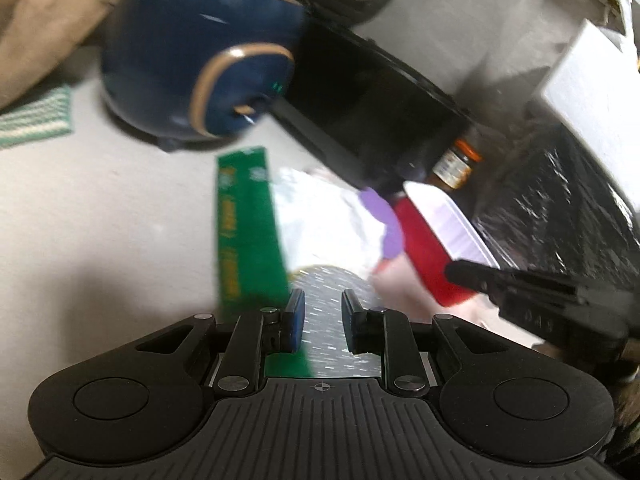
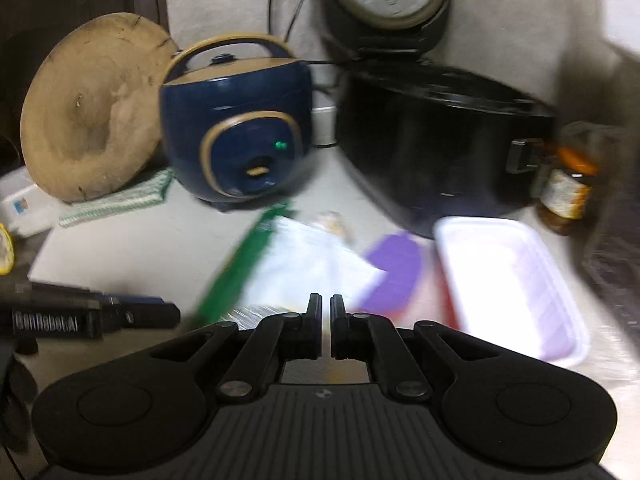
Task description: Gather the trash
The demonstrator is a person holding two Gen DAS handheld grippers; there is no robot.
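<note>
the left gripper (image 1: pixel 322 322) has its jaws partly apart, blue pads facing each other across a gap; a silvery speckled sheet (image 1: pixel 340 320) and the end of a green box (image 1: pixel 248 232) show through and beside that gap, but the blur leaves it unclear whether the pads press on either, so a grip cannot be told. the right gripper (image 2: pixel 326 328) has its jaws drawn together with only a thin slit between them and nothing visible in it.

just ahead of both grippers the trash lies in a loose heap on the pale counter (image 1: pixel 100 220): the green box, long and narrow, along the heap's left edge; crumpled white wrapping (image 2: pixel 312 264) beside it; a purple scrap (image 2: pixel 394 270) to the right of that; and a white plastic tray (image 2: pixel 512 276) with a red edge on the far right. in the left wrist view the right gripper's black fingers (image 1: pixel 472 272) reach over the tray's near corner.

behind the heap stand a navy rice cooker (image 2: pixel 240 124) with a tan handle and a larger black cooker (image 2: pixel 432 148) with its lid raised. a brown jar (image 2: pixel 566 196) with an orange lid sits by the black cooker, and a round wooden board (image 2: pixel 92 108) leans at far left over a green striped cloth (image 2: pixel 120 200).
</note>
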